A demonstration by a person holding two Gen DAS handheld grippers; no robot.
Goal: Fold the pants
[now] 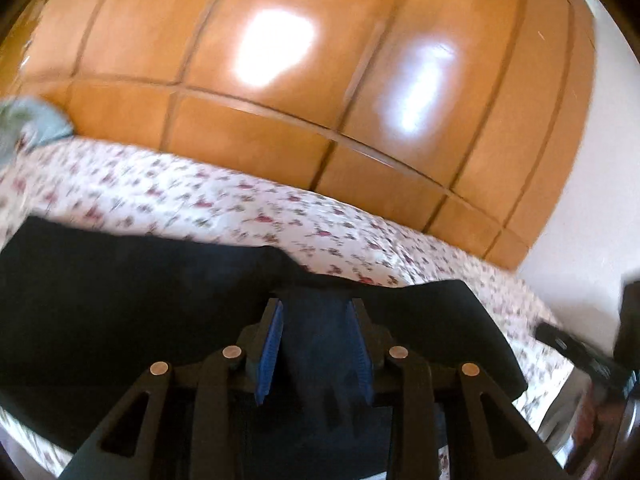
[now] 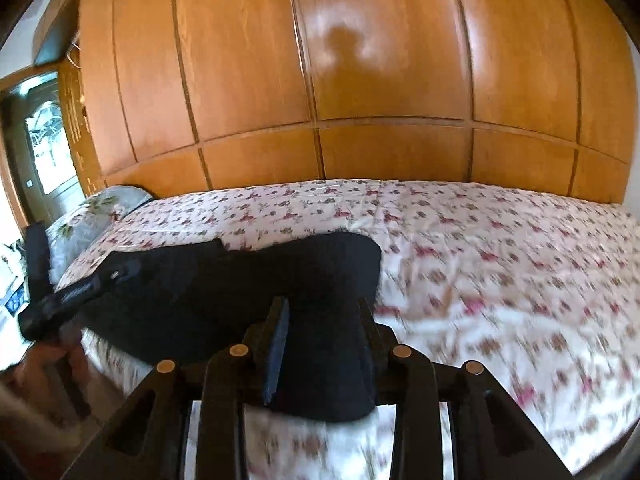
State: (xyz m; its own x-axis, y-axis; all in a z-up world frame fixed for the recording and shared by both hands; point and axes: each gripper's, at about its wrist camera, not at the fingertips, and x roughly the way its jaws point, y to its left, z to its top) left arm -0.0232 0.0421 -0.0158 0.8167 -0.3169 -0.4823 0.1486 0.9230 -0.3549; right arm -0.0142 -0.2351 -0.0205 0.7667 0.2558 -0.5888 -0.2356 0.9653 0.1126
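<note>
A tall wooden wardrobe (image 2: 360,80) fills the background in both views, its glossy panels catching bright patches of light and, in the right wrist view, a dim shadow of a person. In front of it lies the bed (image 2: 500,264), covered with a white sheet printed with small pink and red flowers. The dark pants (image 2: 224,284) lie folded into a broad block near the front edge of the bed, toward the left of the right wrist view; in the left wrist view the same pants (image 1: 140,300) spread across the lower half of the picture, with a notch in their far edge where the flowered sheet shows through. A grey pillow (image 2: 96,216) with a leaf print sits at the left end of the bed, and past it a doorway (image 2: 44,148) with a glass pane lets in daylight. The left gripper (image 1: 316,340) points down over the pants, its blue-padded fingers (image 1: 272,344) partly apart with dark cloth showing in the gap, and the pads do not seem to press on it. The right gripper (image 2: 324,340) hangs above the near right corner of the pants, its fingers (image 2: 278,344) likewise partly apart with dark cloth seen between them, though blur makes it hard to tell whether any cloth touches the pads.
</note>
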